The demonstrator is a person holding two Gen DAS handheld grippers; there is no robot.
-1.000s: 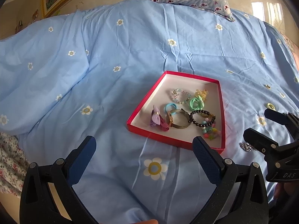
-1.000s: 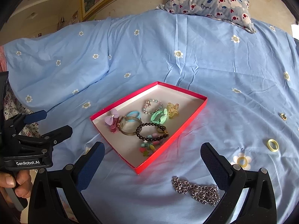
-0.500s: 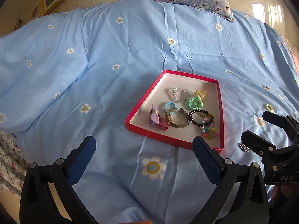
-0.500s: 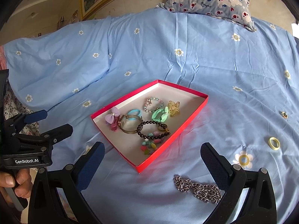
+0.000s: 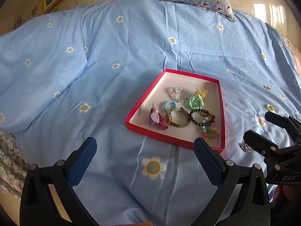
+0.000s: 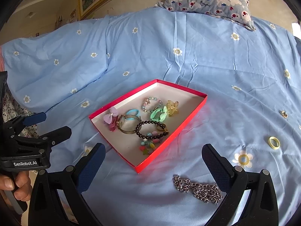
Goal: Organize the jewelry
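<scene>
Between the right hand-held gripper (image 6: 152,156) fingers lies the chain (image 6: 197,189)

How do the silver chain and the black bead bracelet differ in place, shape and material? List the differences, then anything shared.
Place: the silver chain lies on the blue sheet outside the red box; the black bead bracelet lies inside it.
Shape: the chain is bunched in a heap; the bracelet forms an open loop.
Material: the chain is shiny metal links; the bracelet is dark round beads.
Shared: neither is held.

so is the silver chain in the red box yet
Out. The silver chain lies heaped on the sheet, just outside the red box near corner.
</scene>
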